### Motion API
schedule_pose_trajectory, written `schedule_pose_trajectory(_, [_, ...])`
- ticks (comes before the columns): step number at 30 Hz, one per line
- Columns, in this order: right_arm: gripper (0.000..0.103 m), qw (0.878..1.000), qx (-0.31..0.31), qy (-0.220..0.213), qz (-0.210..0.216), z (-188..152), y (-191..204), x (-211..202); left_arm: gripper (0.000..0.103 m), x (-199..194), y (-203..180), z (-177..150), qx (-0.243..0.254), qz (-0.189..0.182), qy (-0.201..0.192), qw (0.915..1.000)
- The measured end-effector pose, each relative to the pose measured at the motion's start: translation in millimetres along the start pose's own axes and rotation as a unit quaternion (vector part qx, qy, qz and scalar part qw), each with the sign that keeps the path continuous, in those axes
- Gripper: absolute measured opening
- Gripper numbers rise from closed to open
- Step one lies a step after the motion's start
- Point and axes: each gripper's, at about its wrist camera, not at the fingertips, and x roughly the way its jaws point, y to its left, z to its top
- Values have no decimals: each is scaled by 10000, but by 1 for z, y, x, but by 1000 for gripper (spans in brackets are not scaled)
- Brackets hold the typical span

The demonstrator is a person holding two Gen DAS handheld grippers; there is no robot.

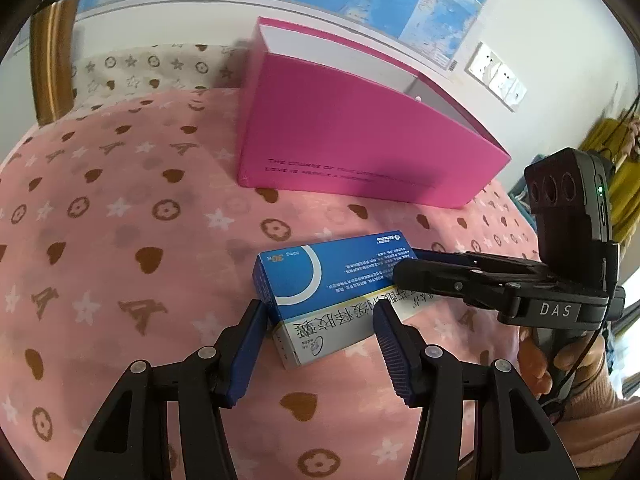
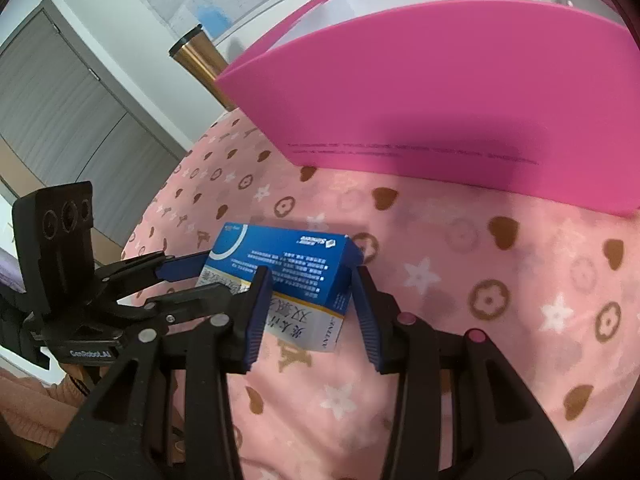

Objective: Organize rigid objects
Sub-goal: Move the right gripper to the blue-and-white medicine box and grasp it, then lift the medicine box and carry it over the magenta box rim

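A blue medicine box (image 1: 340, 276) (image 2: 288, 252) lies stacked on a white box with a yellow stripe (image 1: 332, 332) (image 2: 304, 324), both on the pink patterned blanket (image 1: 120, 220). My left gripper (image 1: 318, 308) (image 2: 220, 276) straddles the stack's left end, its pads against the lower white box and brushing the blue one. From the opposite end my right gripper (image 2: 310, 276) (image 1: 404, 263) has its pads pressed on the blue box's sides. A tall pink open-topped box (image 1: 360, 140) (image 2: 460, 92) stands just behind the stack.
A gold tumbler (image 1: 54, 60) (image 2: 200, 52) stands at the far edge of the blanket. A wall with a map and sockets (image 1: 498, 76) lies behind the pink box. A person's hand (image 1: 560, 360) in a pink sleeve holds the right gripper's handle.
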Motion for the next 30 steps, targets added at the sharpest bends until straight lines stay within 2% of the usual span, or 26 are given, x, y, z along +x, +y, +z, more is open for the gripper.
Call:
schedule_pose_trajectory(6, [44, 10000, -31, 26, -43, -5, -1, -5, 55, -1, -2, -1, 14, 40, 19, 10000])
schedule_pose_trajectory(9, [39, 10000, -85, -6, -49, -7, 2, -6, 55, -1, -3, -1, 32, 77, 27, 10000])
schedule_pose_trajectory(30, [38, 9988, -261, -301, -276, -2, 11, -29, 54, -12, -22, 9, 276, 121, -134, 9995])
